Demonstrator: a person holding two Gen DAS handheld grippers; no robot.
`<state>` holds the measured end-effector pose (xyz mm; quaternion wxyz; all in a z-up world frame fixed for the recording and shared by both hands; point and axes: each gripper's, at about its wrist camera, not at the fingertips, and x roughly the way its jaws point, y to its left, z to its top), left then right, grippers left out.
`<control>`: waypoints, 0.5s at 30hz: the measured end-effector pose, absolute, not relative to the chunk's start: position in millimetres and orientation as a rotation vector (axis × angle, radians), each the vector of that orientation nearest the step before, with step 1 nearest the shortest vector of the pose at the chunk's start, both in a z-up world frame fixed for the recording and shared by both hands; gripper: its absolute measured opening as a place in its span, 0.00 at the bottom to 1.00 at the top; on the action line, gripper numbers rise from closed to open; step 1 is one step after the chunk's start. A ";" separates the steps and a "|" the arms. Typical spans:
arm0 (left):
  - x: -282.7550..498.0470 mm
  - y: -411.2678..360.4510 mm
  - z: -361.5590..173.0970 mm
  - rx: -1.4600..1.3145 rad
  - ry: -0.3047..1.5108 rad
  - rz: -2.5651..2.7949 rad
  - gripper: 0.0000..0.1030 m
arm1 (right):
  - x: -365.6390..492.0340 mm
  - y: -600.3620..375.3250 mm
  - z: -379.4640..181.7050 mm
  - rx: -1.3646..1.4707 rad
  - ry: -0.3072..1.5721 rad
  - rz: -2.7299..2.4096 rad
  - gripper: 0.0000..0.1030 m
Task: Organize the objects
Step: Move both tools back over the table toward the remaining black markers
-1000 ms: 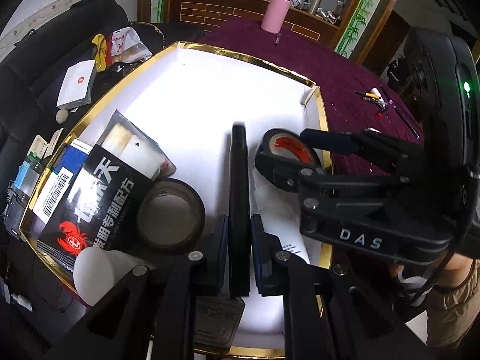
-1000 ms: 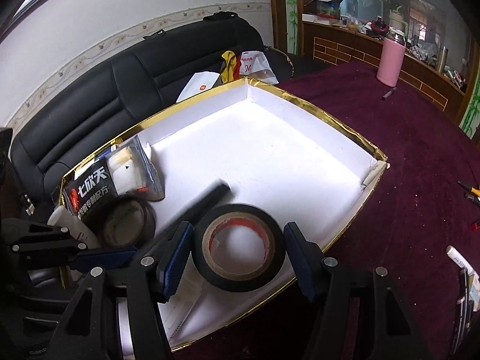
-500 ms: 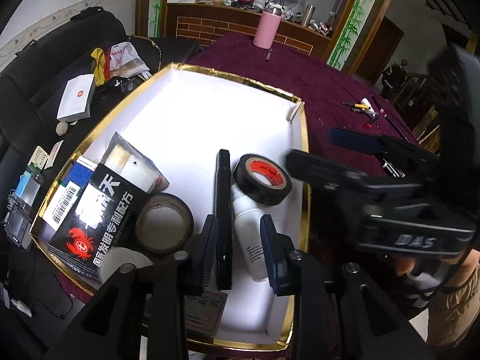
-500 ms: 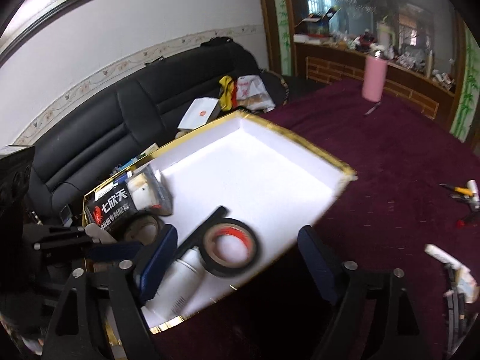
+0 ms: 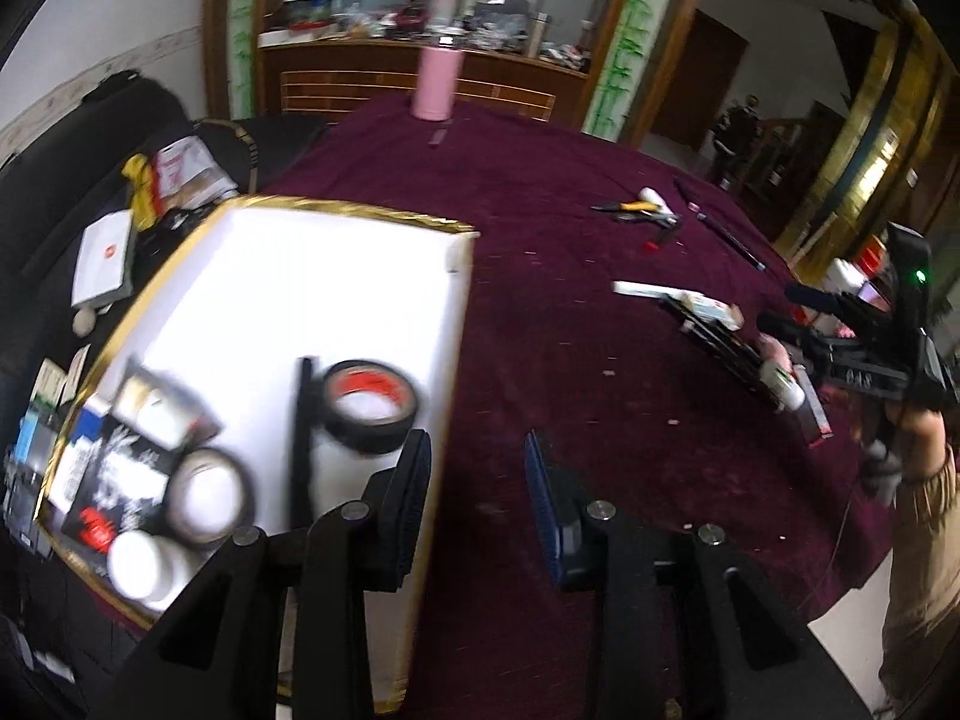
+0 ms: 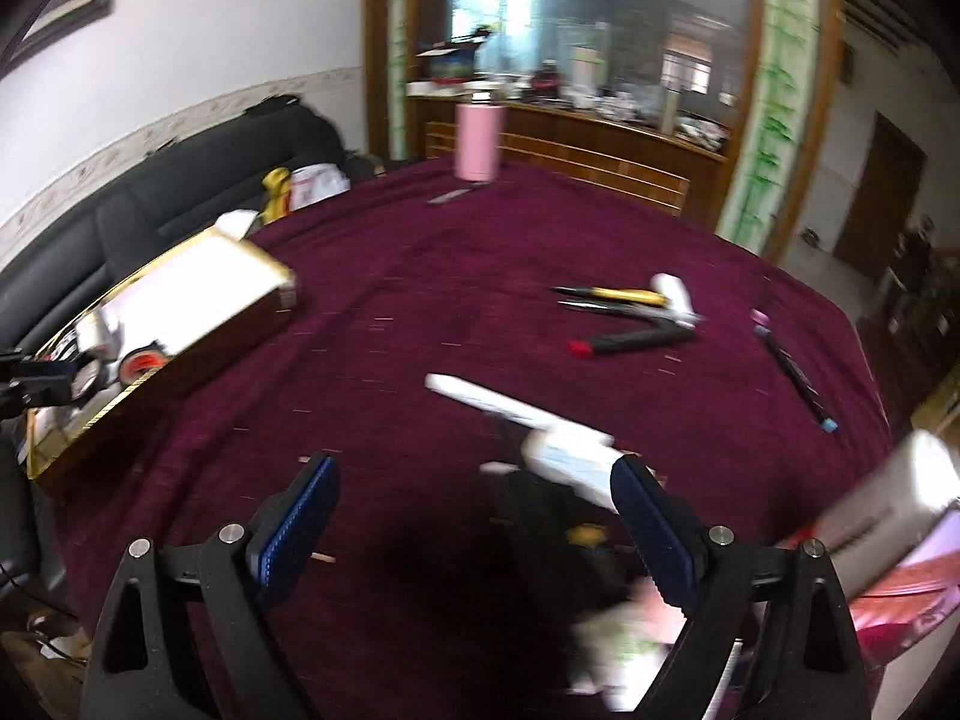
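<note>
The left gripper (image 5: 477,471) hung over the near right edge of the shallow white tray with the gold foil rim (image 5: 459,324), its blue-padded jaws parted with nothing between them. One finger stood over the tray's inside, the other over the dark maroon cloth of the tabletop (image 5: 570,276).

Inside the tray, a black roll of tape with a red core (image 5: 367,405) lay beside a slim black bar (image 5: 303,420). Nearer the tray's left end sat a second, paler tape roll (image 5: 207,495), a black printed packet (image 5: 120,480) and a white round cap (image 5: 135,561), all blurred.

The right gripper (image 6: 474,516) was over open maroon cloth well apart from the tray, its jaws opening wide and holding nothing. Just beyond its right finger lay a long white tube-shaped item (image 6: 516,414), blurred. Farther off on the cloth were a yellow-handled tool (image 6: 624,297), a black pen with a red end (image 6: 624,339) and a thin dark pen (image 6: 792,369). A pink cylindrical bottle (image 6: 477,141) stood upright at the far edge of the tabletop. In the left wrist view, the right gripper (image 5: 780,315) showed at the far right, over a cluster of loose items.
</note>
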<state>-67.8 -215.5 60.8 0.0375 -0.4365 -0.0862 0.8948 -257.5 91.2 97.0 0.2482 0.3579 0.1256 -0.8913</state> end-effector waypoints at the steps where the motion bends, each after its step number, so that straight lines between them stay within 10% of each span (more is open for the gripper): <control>1: -71.5 -208.3 60.2 -1.341 -0.251 2.734 0.31 | -261.9 100.4 96.3 0.965 0.335 -2.440 0.92; 15: -98.3 -142.8 47.3 -1.416 -0.118 2.625 0.31 | -296.4 110.1 64.5 0.926 0.121 -2.368 0.93</control>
